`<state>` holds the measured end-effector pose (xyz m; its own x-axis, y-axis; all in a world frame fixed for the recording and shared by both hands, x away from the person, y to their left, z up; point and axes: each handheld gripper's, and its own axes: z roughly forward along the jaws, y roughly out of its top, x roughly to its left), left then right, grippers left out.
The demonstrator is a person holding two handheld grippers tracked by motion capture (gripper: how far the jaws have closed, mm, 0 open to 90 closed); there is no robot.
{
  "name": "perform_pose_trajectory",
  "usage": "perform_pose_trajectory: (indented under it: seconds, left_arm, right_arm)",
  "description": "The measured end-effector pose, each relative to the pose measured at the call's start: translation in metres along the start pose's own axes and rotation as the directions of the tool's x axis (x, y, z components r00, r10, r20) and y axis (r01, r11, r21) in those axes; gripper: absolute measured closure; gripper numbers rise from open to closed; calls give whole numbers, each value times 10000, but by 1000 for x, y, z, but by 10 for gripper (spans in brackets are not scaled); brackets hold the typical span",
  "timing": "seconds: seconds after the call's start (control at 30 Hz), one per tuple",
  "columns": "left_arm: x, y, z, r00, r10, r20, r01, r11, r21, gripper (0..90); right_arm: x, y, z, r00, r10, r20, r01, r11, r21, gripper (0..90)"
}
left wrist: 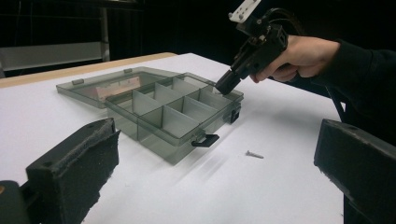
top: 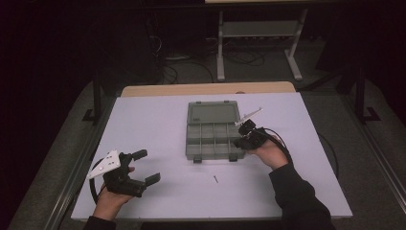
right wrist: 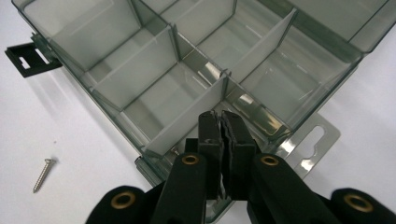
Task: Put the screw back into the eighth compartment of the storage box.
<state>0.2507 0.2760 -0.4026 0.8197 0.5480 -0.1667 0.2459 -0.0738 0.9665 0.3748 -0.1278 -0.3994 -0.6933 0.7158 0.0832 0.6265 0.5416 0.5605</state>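
Note:
A smoky clear compartment box (top: 187, 139) lies open mid-table, its lid (top: 213, 113) flat behind it and its cells bare where I can see into them. A single small screw (top: 216, 179) lies on the white table in front of it. My right gripper (top: 241, 138) points down over the box's right-hand cells; in the right gripper view its pads (right wrist: 210, 135) stand almost together at the gripper (right wrist: 221, 116) tip, with nothing seen between them. My left gripper (top: 146, 166) rests at the front left, jaws wide apart and empty, facing the box (left wrist: 154, 140).
The white table (top: 153, 120) has a wooden strip along its far edge. Black latches (left wrist: 205, 139) stick out from the box's front wall. A metal stand and cables lie on the dark floor beyond. The screw (left wrist: 254, 154) (right wrist: 43, 174) lies apart from the box (right wrist: 163, 126).

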Motion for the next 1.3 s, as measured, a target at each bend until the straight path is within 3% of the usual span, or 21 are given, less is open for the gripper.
perform_pose_trajectory:
  seconds: [0.1,0.27,0.3,0.33,0.37,0.43,0.77,1.03,1.3]
  left_arm:
    - [1,0,-1,10000,30,-11,-30,10000,36,0]
    - [0,0,0,10000,23,-4,-23,10000,36,0]
    - [0,0,0,10000,38,-4,-38,10000,33,0]
    - [1,0,-1,10000,40,-3,-40,10000,54,0]
    - [0,0,-1,10000,12,-15,-11,10000,51,0]
    - [0,0,0,10000,-13,-13,13,10000,50,0]
    - [1,0,-1,10000,13,-4,-13,10000,64,0]
    - [1,0,-1,10000,17,0,-17,10000,62,0]
    - [0,0,0,10000,14,13,-14,10000,42,0]
  right_arm:
    - [2,1,-5,9999,-109,46,110,9994,-332,645]
    - [4,2,-10,9999,116,57,-112,9978,-661,337]
    - [4,2,-9,9998,172,-24,-173,9962,-848,164]
    - [4,2,-9,9998,172,-24,-173,9962,-848,164]
    - [4,3,-8,9996,275,108,-261,9940,-1065,37]
    - [4,2,-9,9997,230,83,-218,9929,-1168,0]
    - [14,0,-17,9995,265,-142,-283,9892,-1438,0]
    - [31,-1,-18,9984,-318,-470,246,9891,-1453,0]
    - [47,-4,-18,9945,-612,-850,499,9904,-1293,0]
